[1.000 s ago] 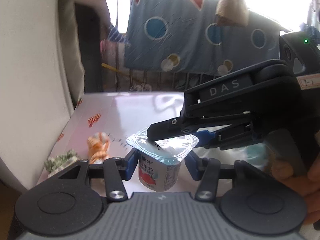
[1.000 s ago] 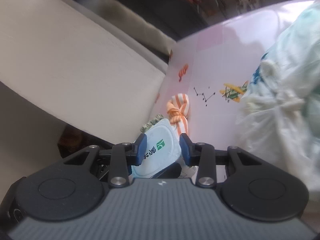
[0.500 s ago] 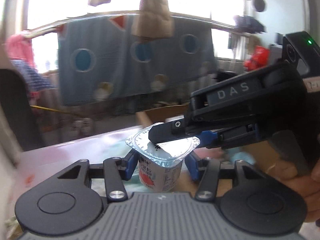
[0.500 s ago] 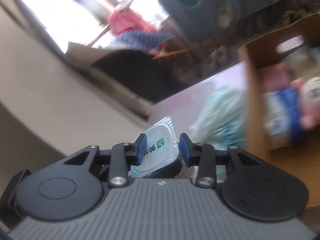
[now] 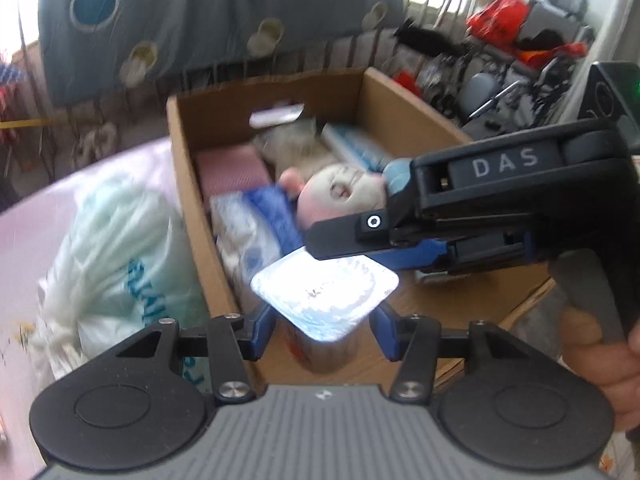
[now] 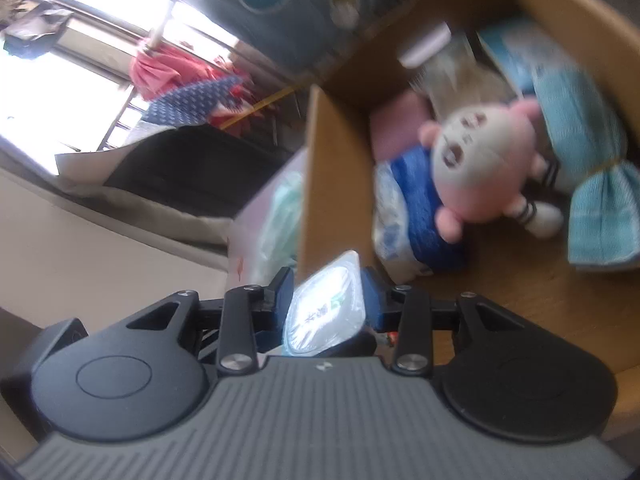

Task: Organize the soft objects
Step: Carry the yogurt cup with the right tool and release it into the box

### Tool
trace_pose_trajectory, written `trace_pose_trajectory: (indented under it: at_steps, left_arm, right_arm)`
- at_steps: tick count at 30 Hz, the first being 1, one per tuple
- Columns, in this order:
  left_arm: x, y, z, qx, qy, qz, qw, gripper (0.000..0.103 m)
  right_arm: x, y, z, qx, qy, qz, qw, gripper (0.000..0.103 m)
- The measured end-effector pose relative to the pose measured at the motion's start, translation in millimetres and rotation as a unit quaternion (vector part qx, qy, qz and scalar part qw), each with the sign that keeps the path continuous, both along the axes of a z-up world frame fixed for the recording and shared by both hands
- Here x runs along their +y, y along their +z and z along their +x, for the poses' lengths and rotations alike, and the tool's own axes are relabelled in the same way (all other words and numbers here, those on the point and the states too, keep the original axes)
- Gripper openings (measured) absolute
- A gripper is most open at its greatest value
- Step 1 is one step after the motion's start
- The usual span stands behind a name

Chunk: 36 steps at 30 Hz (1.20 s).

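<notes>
Yogurt cup held over the cardboard box

The yogurt cup (image 5: 325, 300) is pinched by both the left tongs (image 5: 323, 330) and right tongs (image 6: 325, 300); ahead, a plush doll (image 6: 486, 168) lies inside the cardboard box (image 5: 192, 216), a plastic bag (image 5: 116, 256) left.

Blurred box contents (image 5: 280, 148); yogurt cup (image 5: 320, 350) label hidden.

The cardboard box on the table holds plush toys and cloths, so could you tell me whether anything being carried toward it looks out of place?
Yes. The yogurt cup, sealed with a foil lid, sits between the left gripper fingers while the right gripper pinches its lid edge. It is a rigid food tub, unlike the plush doll and cloths in the cardboard box.
</notes>
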<state>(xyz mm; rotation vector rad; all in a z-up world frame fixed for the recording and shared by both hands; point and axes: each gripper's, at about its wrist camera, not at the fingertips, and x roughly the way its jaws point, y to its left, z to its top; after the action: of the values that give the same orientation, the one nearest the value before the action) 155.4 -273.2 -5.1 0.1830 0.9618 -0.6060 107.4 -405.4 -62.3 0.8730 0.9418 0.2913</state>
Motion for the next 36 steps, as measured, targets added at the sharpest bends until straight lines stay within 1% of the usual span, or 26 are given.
trace_pose_trajectory:
  at_steps: [1, 4, 5, 8, 10, 13, 16, 18, 19, 21, 22, 24, 31, 36]
  left_arm:
    - [4.2, -1.8, 0.4, 0.002, 0.002, 0.001, 1.0000, 0.052]
    - [5.7, 3.9, -7.3, -0.019, -0.005, 0.001, 0.9998, 0.054]
    - [6.9, 5.6, -8.1, -0.023, -0.007, 0.000, 0.9997, 0.054]
    - [17.2, 10.4, -13.8, -0.031, -0.001, -0.008, 0.9995, 0.054]
    - [27.3, 17.8, -17.9, -0.035, 0.003, -0.018, 0.9992, 0.054]
    - [45.1, 29.1, -25.1, -0.048, 0.015, -0.026, 0.9984, 0.055]
    - [65.9, 38.1, -29.4, -0.058, 0.030, -0.036, 0.9972, 0.056]
    - [81.5, 41.0, -31.3, -0.064, 0.043, -0.040, 0.9962, 0.057]
    - [89.9, 41.5, -32.3, -0.066, 0.048, -0.041, 0.9959, 0.057]
    - [107.2, 41.2, -33.7, -0.066, 0.062, -0.039, 0.9951, 0.057]
    - [116.8, 40.4, -34.9, -0.066, 0.070, -0.038, 0.9946, 0.057]
    - [134.9, 38.0, -37.4, -0.065, 0.085, -0.036, 0.9936, 0.057]
    - [196.7, 22.3, -54.5, -0.051, 0.137, -0.026, 0.9889, 0.057]
    - [235.9, 15.9, -70.5, -0.051, 0.176, -0.024, 0.9829, 0.057]
  right_arm:
    - [-0.5, -8.3, 4.5, 0.011, 0.001, 0.001, 1.000, 0.039]
    - [-6.4, -30.5, 14.8, 0.049, 0.011, 0.028, 0.998, 0.039]
    - [-6.9, -35.3, 17.1, 0.057, 0.010, 0.022, 0.998, 0.039]
    - [-10.2, -35.3, 20.4, 0.053, 0.003, 0.001, 0.999, 0.039]
    - [-12.7, -30.7, 21.2, 0.042, -0.006, -0.012, 0.999, 0.039]
    - [-14.5, -26.3, 26.8, 0.029, -0.021, -0.046, 0.998, 0.039]
    - [-14.0, -31.2, 36.2, 0.036, -0.031, -0.060, 0.997, 0.039]
    - [-12.9, -40.9, 45.9, 0.048, -0.035, -0.075, 0.995, 0.039]
    - [-13.6, -45.0, 48.7, 0.056, -0.037, -0.075, 0.995, 0.038]
    - [-12.6, -57.3, 56.4, 0.075, -0.032, -0.058, 0.995, 0.035]
    - [-11.7, -59.7, 58.2, 0.080, -0.030, -0.052, 0.995, 0.032]
    - [-8.6, -61.7, 61.0, 0.090, -0.017, -0.051, 0.994, 0.032]
    - [8.1, -65.5, 53.8, 0.100, 0.032, -0.023, 0.994, 0.027]
    - [22.1, -61.9, 43.0, 0.107, 0.060, -0.025, 0.992, 0.027]
